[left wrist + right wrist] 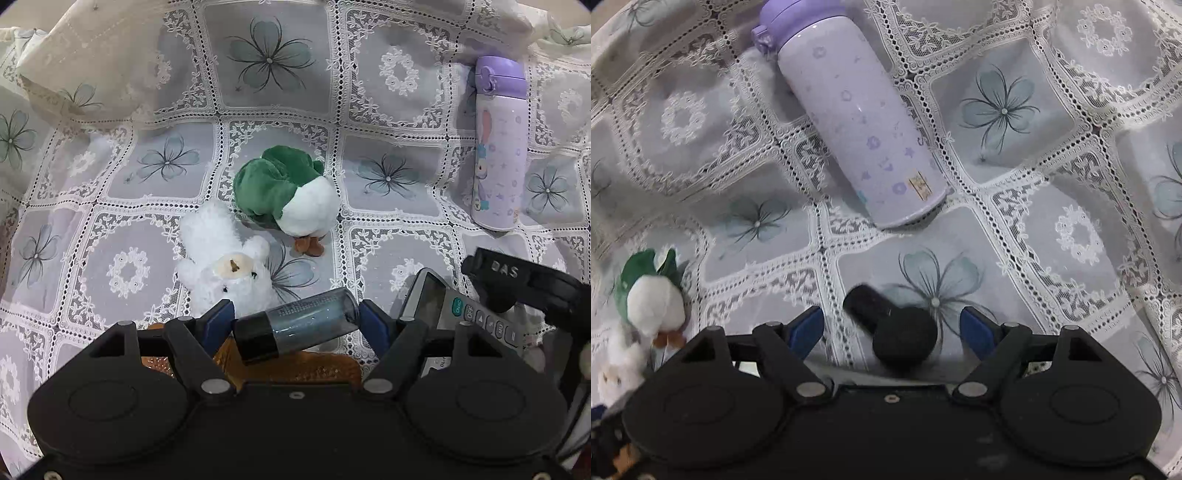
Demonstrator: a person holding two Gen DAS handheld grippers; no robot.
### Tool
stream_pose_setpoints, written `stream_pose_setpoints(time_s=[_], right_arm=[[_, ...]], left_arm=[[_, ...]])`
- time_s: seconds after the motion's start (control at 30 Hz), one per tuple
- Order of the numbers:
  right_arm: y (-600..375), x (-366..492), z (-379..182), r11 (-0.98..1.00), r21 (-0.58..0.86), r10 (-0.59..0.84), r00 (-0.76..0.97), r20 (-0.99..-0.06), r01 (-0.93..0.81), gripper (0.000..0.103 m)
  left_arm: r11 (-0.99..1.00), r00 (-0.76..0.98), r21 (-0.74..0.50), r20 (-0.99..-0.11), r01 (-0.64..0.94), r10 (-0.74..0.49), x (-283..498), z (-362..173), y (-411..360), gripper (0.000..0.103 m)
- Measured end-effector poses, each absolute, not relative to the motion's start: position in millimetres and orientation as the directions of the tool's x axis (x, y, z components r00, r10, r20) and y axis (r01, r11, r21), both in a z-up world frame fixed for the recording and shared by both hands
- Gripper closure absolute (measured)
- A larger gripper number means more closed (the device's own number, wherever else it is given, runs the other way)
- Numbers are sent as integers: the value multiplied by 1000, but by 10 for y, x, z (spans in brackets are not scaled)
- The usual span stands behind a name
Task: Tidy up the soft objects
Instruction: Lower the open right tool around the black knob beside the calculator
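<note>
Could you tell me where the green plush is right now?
In the left wrist view the green plush lies mid-table on the lace cloth, beside the white plush, with the purple bottle far to its right.
</note>
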State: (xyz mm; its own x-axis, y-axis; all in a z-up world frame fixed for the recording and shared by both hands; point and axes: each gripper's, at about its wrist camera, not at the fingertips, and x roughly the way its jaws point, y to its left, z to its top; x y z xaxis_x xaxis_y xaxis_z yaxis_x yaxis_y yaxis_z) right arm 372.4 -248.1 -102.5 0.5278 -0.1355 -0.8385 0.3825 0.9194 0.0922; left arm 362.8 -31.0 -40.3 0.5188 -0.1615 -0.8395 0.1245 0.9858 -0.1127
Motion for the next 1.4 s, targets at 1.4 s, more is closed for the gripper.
stream_pose_setpoints(time_s=[1.4], right_arm=[[-2836,3632,-795,913,-123,-346,576,-740,389,39]], left_arm=[[975,506,-140,-836,174,-210,3516,-393,-344,34]])
